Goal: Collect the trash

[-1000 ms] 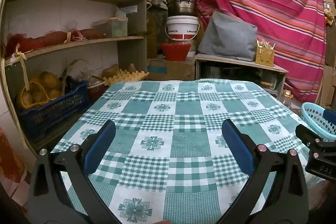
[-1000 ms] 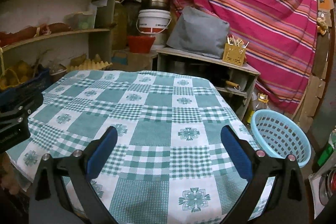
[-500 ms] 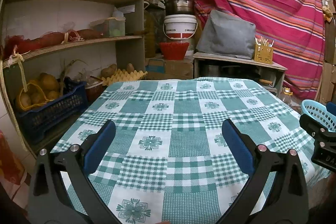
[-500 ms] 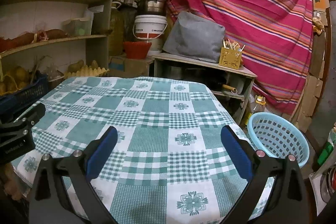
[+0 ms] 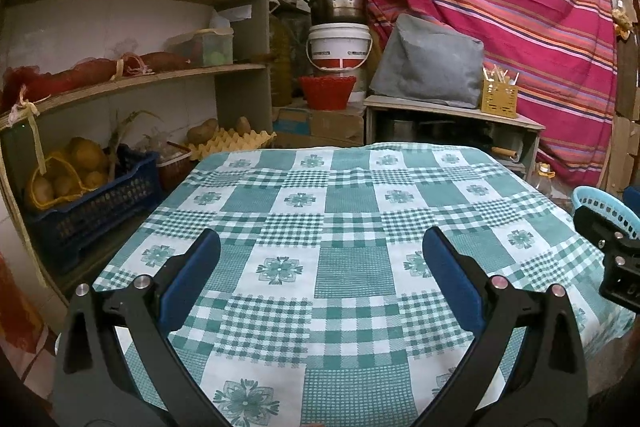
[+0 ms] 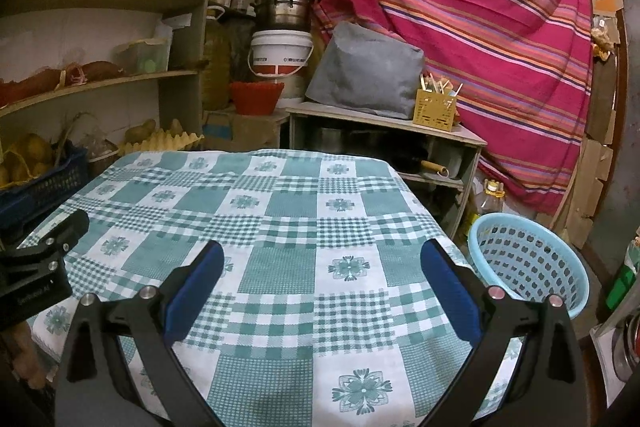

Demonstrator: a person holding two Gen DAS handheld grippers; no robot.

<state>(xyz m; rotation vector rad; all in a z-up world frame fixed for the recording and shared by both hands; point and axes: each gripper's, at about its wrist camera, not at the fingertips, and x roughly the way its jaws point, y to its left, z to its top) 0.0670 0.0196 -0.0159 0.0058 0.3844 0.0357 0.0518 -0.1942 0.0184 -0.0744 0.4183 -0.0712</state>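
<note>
Both grippers, left (image 5: pixel 320 259) and right (image 6: pixel 322 263), hover over bare worktop (image 6: pixel 288 211), jaws apart, empty. No trash visible; basket (image 6: pixel 528 263) beside worktop, likely the drop point.

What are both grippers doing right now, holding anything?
Left gripper: open, holding nothing, above the checked tablecloth.
Right gripper: open, holding nothing.
</note>
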